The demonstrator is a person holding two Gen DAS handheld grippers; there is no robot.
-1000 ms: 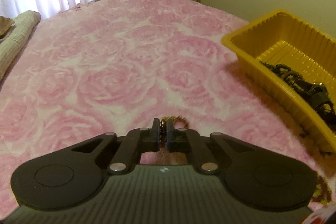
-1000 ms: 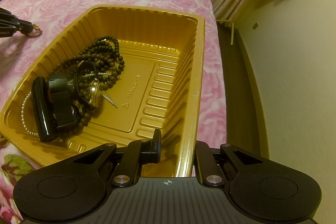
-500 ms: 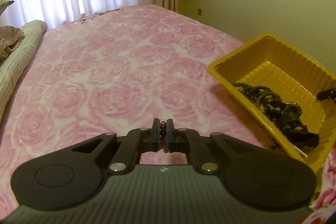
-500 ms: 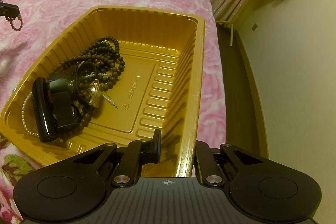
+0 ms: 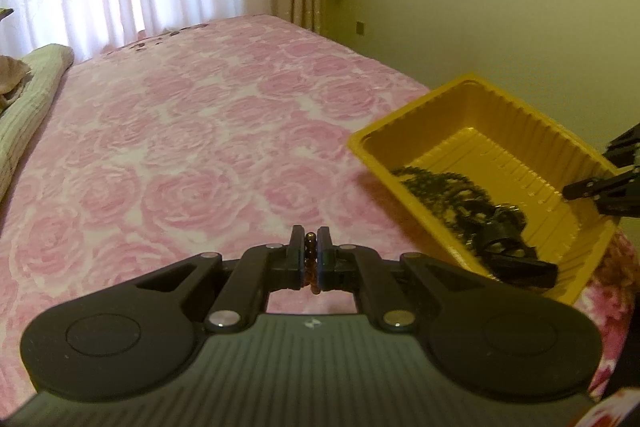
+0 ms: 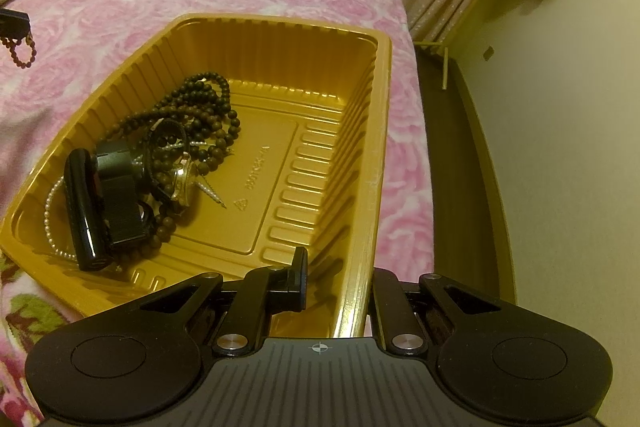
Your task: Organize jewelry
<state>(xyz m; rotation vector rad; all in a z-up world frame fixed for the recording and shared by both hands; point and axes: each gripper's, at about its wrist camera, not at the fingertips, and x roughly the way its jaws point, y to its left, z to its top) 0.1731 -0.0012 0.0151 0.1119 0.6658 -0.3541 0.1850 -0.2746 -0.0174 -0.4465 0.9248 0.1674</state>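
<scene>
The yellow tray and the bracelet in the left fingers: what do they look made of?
Yellow tray: thin moulded plastic, glossy, with ribbed walls and an embossed recycling mark. Bracelet: small round reddish-brown beads, slightly shiny; possibly wood or stone, unclear.

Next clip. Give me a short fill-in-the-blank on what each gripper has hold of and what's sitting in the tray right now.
1. The left gripper is shut on a small ____ bracelet of reddish-brown colour.
2. The right gripper clamps the ____ of the yellow tray.
3. The bracelet hangs above the pink ____-patterned bedspread, outside the tray.
4. Among the dark beads in the tray lies a string of white ____.

Missing words: beaded; rim; rose; pearls
</scene>
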